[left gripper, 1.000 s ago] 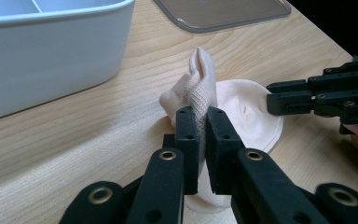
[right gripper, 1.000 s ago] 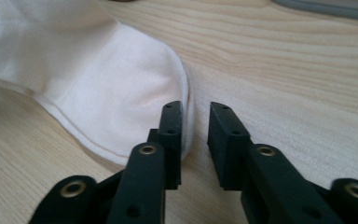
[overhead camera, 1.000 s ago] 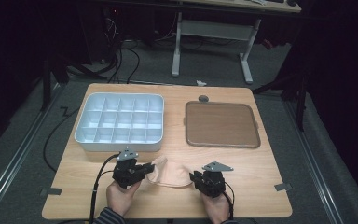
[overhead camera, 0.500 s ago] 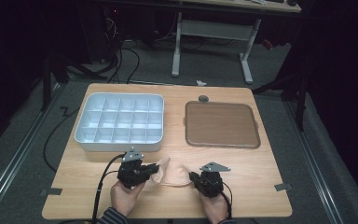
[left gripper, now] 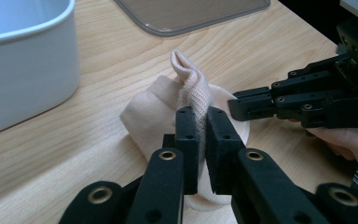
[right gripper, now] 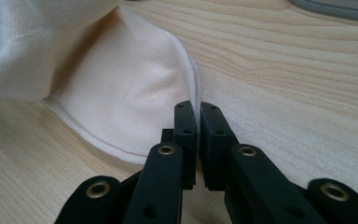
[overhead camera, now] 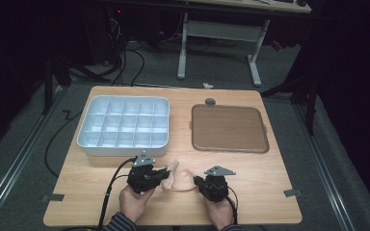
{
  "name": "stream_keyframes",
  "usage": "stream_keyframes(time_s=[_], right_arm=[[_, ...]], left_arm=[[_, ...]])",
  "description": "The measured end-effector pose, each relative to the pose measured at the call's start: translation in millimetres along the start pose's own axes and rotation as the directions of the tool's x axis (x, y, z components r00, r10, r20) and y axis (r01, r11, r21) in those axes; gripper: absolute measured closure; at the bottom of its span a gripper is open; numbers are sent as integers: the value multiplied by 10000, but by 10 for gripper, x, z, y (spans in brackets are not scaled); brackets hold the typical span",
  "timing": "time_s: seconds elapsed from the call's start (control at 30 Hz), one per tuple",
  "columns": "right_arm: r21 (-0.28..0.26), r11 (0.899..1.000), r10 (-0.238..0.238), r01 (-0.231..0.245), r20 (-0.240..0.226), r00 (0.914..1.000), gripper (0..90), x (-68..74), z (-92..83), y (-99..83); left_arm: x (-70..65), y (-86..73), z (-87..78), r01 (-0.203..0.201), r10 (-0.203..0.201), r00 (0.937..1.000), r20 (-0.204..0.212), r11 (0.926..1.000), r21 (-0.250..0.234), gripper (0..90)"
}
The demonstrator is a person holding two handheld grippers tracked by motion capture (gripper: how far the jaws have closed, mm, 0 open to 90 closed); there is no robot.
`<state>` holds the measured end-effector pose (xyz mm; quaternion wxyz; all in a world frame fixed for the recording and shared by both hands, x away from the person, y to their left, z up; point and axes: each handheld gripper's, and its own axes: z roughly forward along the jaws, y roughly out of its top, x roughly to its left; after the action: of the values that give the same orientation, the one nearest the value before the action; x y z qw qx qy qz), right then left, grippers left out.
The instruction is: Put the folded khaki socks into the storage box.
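A cream sock (overhead camera: 181, 177) lies on the wooden table near its front edge, between my two grippers. My left gripper (overhead camera: 166, 174) is shut on the sock's ribbed cuff (left gripper: 191, 86), which stands up in a fold above the jaws (left gripper: 201, 114). My right gripper (overhead camera: 198, 182) has just been closing, and its jaws now pinch the thin rounded edge of the sock (right gripper: 121, 93) at the fingertips (right gripper: 196, 109). In the left gripper view the right gripper (left gripper: 235, 105) reaches in from the right onto the sock's far side.
A white box with several compartments (overhead camera: 120, 150) stands at the back left, close to my left gripper. A brown flat tray (overhead camera: 229, 127) lies at the back right, with a small grey knob (overhead camera: 210, 101) behind it. Bare wood stretches to the right.
My left gripper has shifted slightly to the right with the cuff, bunching the sock. The right hand has kept still.
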<state>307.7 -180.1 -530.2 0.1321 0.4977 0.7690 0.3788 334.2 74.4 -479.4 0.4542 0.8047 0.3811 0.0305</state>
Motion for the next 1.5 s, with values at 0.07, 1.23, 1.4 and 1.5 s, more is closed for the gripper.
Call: stream_keyframes(time_s=[0.07,1.23,1.4,1.5], right_arm=[[-37,10000,0,0,-18,10000,862,3,8,1],[-149,9998,-136,136,-9,9999,826,3,50,20],[-57,9997,-243,243,7,9997,811,15,58,41],[-41,9996,-290,290,-4,9996,801,22,64,48]], left_arm=[[-23,27,18,-146,146,9999,34,9999,42,847],[-256,28,487,-1492,1576,9861,-523,9791,1379,828],[-224,-29,561,-1387,1477,9879,-463,9775,1588,808],[-215,-33,574,-1334,1423,9888,-450,9780,1605,804]])
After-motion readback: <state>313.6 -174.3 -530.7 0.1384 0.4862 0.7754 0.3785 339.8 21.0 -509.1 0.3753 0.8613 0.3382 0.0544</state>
